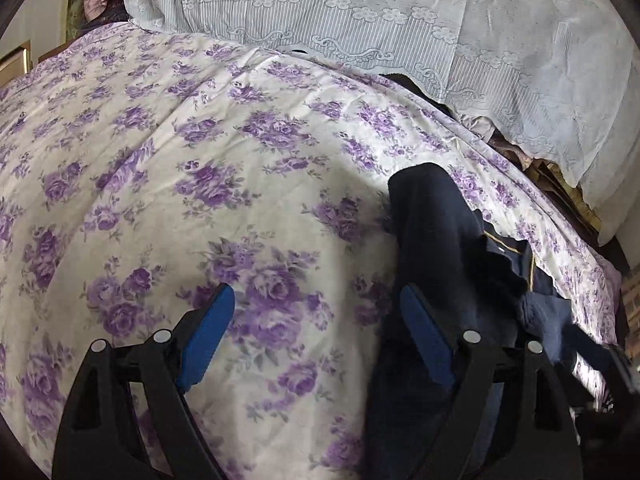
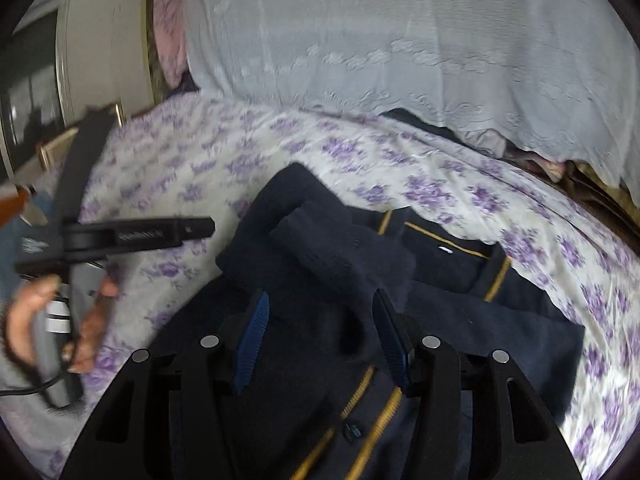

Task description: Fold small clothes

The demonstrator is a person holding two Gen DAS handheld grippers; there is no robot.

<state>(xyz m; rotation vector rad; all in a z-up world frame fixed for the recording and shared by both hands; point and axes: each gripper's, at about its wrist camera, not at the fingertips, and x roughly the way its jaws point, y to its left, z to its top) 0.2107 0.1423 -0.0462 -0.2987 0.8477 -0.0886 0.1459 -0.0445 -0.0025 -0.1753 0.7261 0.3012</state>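
1. The navy cardigan [image 2: 420, 280] lies on the bed, on the purple rose bedsheet [image 1: 200, 160]. It's dark knit with mustard-yellow trim along the collar and down the front opening, and there's a dark button near the bottom of that opening.
2. In the right wrist view its long axis runs from the camera up toward the white lace cover [image 2: 400, 60], collar end farthest away. One sleeve is folded across the body at a diagonal, cuff pointing up and left.
3. The right gripper [image 2: 320, 336] hovers over the cardigan's middle, blue fingers spread wide with nothing between them.
4. The left gripper [image 1: 316, 320] sits just left of the cardigan over bare sheet, fingers also wide open and holding nothing. The right-hand finger is just at the cardigan's edge.
5. The left hand [image 2: 60, 320] shows blurred, gripping the handle left of the cardigan.
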